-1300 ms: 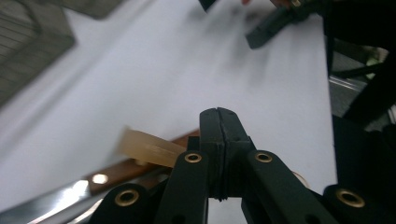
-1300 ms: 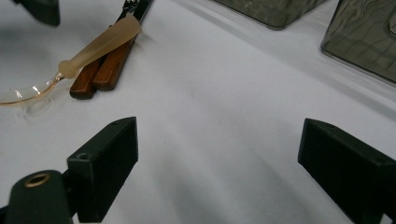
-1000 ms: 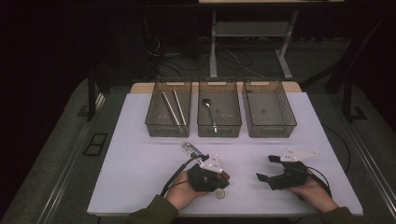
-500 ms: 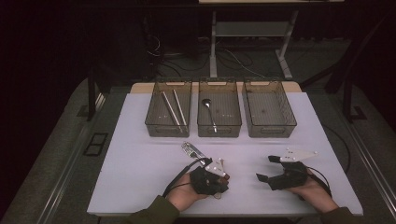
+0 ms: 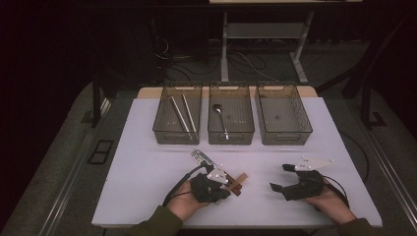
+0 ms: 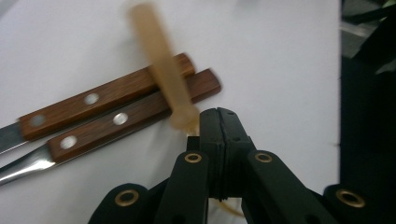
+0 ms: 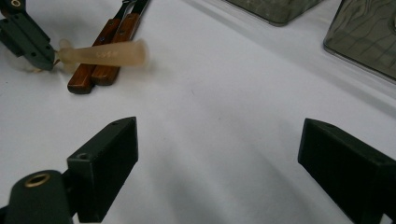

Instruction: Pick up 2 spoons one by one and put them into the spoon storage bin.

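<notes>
In the high view, the left gripper (image 5: 235,183) sat near the table's (image 5: 147,167) front edge, beside two wooden-handled utensils (image 5: 237,183). In the left gripper view, its jaws were pressed together, pinching the end of a pale plastic handle (image 6: 161,65) (blurred) that lay across those utensils (image 6: 116,112). In the right gripper view, the right gripper (image 7: 217,168) stood spread over bare table.

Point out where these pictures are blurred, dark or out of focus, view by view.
High view: the white table is lit, the room around it nearly black. Left gripper view: the tan handle in the left gripper is motion-smeared, while the wooden handles stay sharp. Right gripper view: the near jaws look soft, and the trays at the top are blurred.
</notes>
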{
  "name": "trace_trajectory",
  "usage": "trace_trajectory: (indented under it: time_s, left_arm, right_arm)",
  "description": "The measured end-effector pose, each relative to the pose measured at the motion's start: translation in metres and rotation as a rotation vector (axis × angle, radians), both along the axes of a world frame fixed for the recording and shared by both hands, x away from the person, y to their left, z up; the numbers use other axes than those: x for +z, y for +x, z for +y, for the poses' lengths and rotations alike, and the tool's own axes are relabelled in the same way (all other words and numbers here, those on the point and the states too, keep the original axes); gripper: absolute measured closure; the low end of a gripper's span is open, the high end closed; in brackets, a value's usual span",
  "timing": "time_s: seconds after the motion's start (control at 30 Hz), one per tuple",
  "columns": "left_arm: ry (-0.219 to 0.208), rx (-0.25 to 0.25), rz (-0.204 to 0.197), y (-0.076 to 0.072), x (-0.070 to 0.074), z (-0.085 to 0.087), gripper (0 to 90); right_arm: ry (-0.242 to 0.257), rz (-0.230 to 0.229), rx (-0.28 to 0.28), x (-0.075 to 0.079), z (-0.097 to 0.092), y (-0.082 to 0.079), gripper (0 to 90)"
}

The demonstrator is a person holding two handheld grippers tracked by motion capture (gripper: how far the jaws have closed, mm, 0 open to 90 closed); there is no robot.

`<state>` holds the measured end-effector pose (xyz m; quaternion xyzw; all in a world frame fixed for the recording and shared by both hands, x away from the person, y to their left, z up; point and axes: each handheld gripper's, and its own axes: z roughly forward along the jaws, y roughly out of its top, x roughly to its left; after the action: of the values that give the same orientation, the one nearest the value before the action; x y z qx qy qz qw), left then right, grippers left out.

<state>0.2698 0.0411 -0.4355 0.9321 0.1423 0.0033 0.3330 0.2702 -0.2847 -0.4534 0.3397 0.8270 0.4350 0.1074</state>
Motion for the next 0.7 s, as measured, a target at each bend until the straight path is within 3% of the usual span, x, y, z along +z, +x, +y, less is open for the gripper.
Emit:
trace_trajectory:
  time_s: [0.33,0.7]
  left_arm:
    - [0.0,0.014,-0.009,0.003,0.001,0.004,88.9]
    - [-0.074,0.02,-0.014,0.002,0.011,0.005,83.8]
  right_arm:
    - [0.001,-0.001,0.001,0.0,0.0,0.0,12.0]
    - [0.001,0.0,0.005,0.0,0.001,0.0,12.0]
